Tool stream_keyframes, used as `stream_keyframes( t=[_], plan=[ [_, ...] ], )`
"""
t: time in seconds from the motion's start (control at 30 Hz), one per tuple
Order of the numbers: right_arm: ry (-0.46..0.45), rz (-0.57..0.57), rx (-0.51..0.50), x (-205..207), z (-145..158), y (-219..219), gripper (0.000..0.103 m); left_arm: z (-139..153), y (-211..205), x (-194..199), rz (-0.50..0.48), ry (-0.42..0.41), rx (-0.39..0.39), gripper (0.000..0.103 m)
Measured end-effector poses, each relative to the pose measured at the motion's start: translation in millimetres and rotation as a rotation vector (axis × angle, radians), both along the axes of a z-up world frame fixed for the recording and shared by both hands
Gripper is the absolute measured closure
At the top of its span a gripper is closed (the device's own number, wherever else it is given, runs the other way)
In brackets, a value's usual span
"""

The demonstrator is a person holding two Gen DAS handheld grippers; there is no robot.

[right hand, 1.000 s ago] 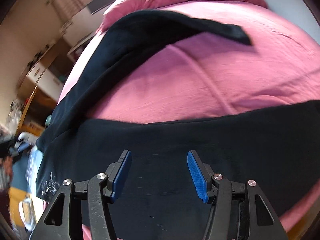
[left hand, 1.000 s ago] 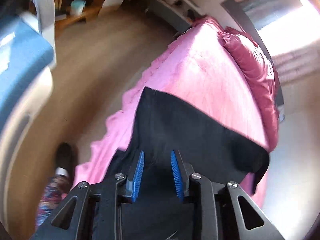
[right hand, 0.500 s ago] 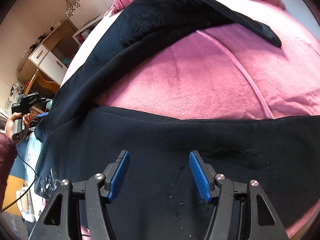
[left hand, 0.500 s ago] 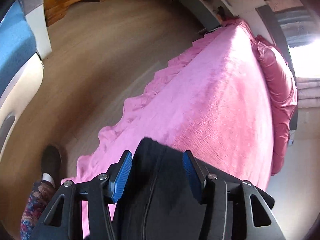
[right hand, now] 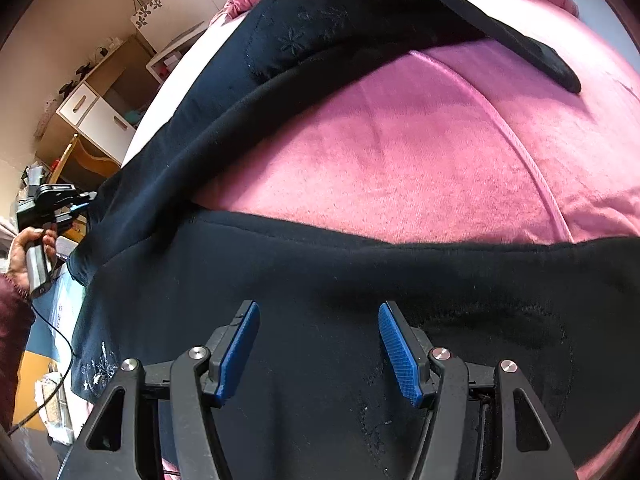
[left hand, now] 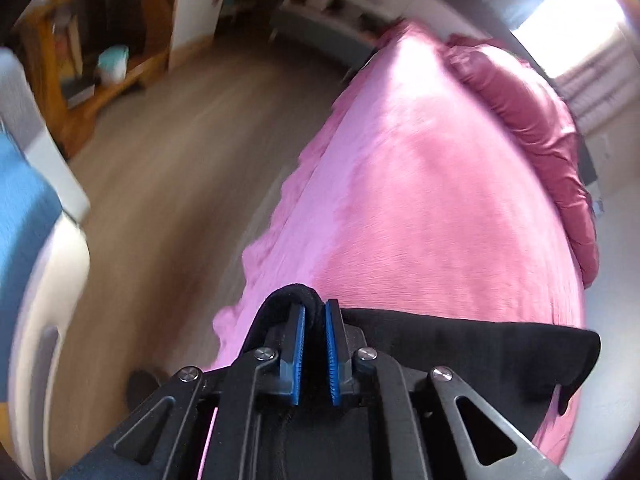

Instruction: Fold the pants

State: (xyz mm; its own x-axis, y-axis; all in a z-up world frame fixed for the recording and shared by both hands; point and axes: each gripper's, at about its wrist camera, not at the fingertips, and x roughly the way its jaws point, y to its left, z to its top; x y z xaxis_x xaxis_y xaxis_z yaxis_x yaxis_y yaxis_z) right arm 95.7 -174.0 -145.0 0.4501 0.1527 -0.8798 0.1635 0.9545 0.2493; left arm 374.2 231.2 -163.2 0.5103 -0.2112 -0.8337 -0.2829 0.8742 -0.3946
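Black pants (right hand: 320,264) lie spread on a pink bed cover (right hand: 400,152), one leg running along the far side and the other across the near side. My right gripper (right hand: 318,332) is open, just above the near part of the pants. My left gripper (left hand: 315,320) is shut on a bunched edge of the pants (left hand: 460,344) near the bed's corner. In the right wrist view the left gripper (right hand: 76,208) shows at the far left, at the pants' edge, held by a hand.
A dark pink duvet (left hand: 532,120) lies along the far side of the bed (left hand: 420,200). Wood floor (left hand: 168,184) lies left of the bed. A wooden shelf unit (left hand: 92,52) and a blue and white chair (left hand: 36,216) stand at the left. White drawers (right hand: 96,116) stand by the wall.
My left gripper has closed on the edge of the pants; half a second ago its jaws were open over the fabric. The right gripper stays open over the pants.
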Motion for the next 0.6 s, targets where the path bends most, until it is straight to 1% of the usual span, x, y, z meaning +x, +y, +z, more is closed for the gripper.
stream_keyframes(
  t=[0.07,0.13,0.2,0.3,0.4,0.5,0.53,0.6],
  plan=[
    [-0.006,0.01,0.004,2.9,2.6,-0.4,0.04,24.9,-8.0,-17.9,-0.034,-0.095,0.016,0.093],
    [-0.006,0.016,0.02,8.0,3.2,-1.7,0.04,53.0,-20.9,-41.0,-0.096,-0.198,0.028,0.094],
    [-0.011,0.026,0.052,17.2,5.4,-3.6,0.04,78.0,-33.4,-69.4,-0.168,-0.29,0.012,0.094],
    [-0.032,0.045,0.111,37.6,14.0,-6.5,0.04,102.8,-48.1,-106.3,-0.251,-0.387,-0.01,0.094],
    [-0.068,0.069,0.149,67.8,30.3,-7.5,0.043,120.3,-57.6,-145.9,-0.319,-0.46,-0.046,0.094],
    [-0.107,0.077,0.191,105.9,51.9,-9.4,0.046,134.9,-63.9,-184.9,-0.373,-0.516,-0.086,0.094],
    [-0.116,0.075,0.2,116.5,57.8,-9.9,0.046,140.3,-65.4,-189.5,-0.387,-0.524,-0.102,0.094],
    [-0.128,0.066,0.237,144.6,70.7,-10.9,0.046,146.2,-65.9,-209.0,-0.409,-0.543,-0.109,0.094]
  ],
)
